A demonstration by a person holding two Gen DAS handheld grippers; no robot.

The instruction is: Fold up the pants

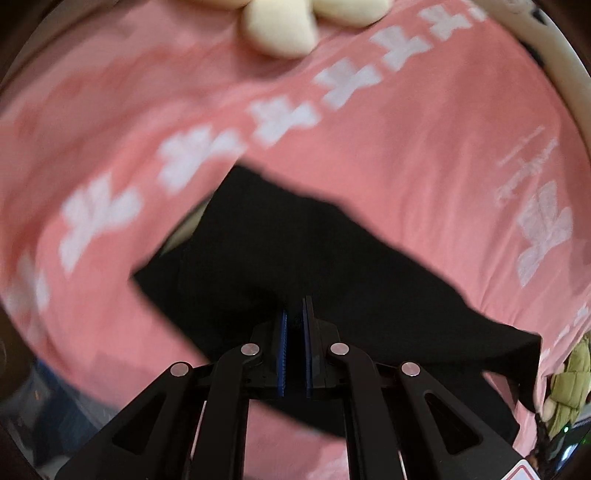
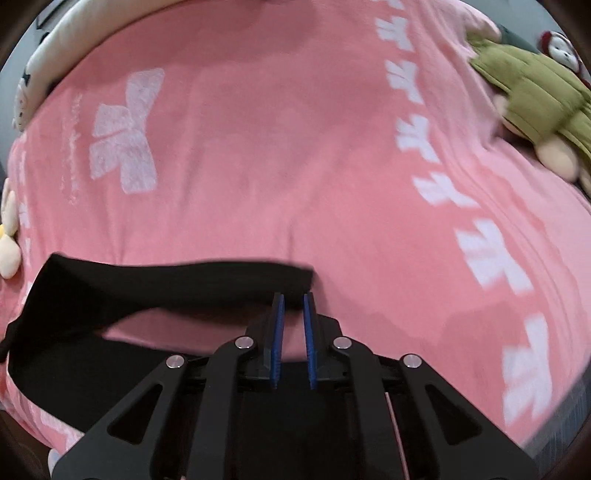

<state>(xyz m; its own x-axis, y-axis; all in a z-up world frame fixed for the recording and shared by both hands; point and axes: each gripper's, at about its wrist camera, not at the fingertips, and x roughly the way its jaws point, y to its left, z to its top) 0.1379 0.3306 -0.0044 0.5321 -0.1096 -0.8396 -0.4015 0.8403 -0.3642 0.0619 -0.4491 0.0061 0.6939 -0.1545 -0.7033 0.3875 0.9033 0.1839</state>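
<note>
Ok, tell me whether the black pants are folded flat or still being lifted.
Being lifted: the black pants hang as a draped band above the pink blanket, with both grippers' fingers pinching the fabric.

A home bedroom: bed under a pink blanket [image 2: 295,147] printed with white bows, cream plush flower [image 1: 280,26], green-clad stuffed doll [image 2: 535,99] along its edge.

Both tongs [image 1: 295,308] [image 2: 293,304] clamped, angled downward
</note>
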